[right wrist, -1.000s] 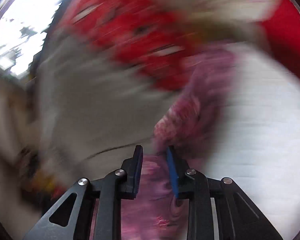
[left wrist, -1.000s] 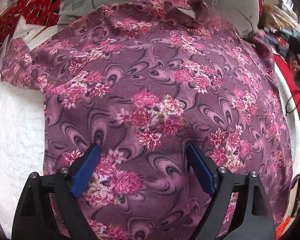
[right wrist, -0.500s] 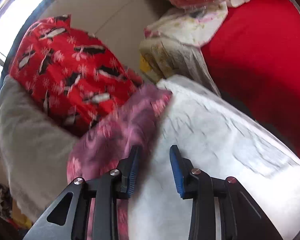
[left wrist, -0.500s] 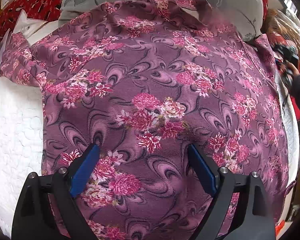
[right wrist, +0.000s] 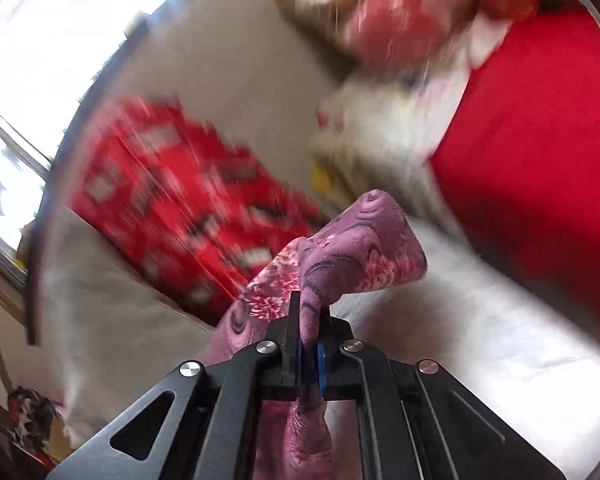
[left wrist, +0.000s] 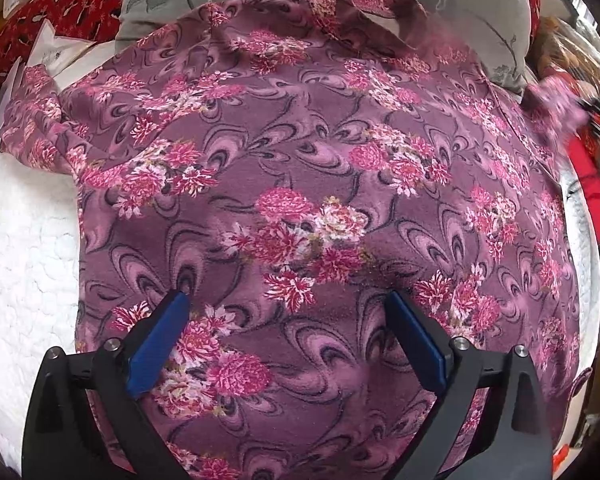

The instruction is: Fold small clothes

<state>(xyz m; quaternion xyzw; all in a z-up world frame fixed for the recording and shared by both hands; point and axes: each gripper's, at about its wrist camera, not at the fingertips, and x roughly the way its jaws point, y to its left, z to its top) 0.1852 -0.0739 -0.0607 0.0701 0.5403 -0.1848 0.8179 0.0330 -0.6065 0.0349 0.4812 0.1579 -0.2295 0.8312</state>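
A purple shirt with pink flowers (left wrist: 308, 184) lies spread flat on a white quilted bed (left wrist: 24, 248). My left gripper (left wrist: 288, 300) is open, jaws wide apart, hovering just over the lower middle of the shirt. My right gripper (right wrist: 310, 320) is shut on the shirt's sleeve end (right wrist: 356, 252), which stands up out of the jaws; the view is blurred by motion. That sleeve also shows at the right edge of the left wrist view (left wrist: 556, 100), lifted and blurred.
A grey flowered pillow (left wrist: 440, 4) lies beyond the shirt's collar. A red patterned cushion (left wrist: 60, 8) and papers (left wrist: 56, 48) sit at the far left. In the right wrist view a red cloth (right wrist: 540, 140) and a red patterned cushion (right wrist: 180, 188) lie behind the bed.
My right gripper has closed on the sleeve end and lifted it. The left gripper has stayed open over the shirt, hardly moving.
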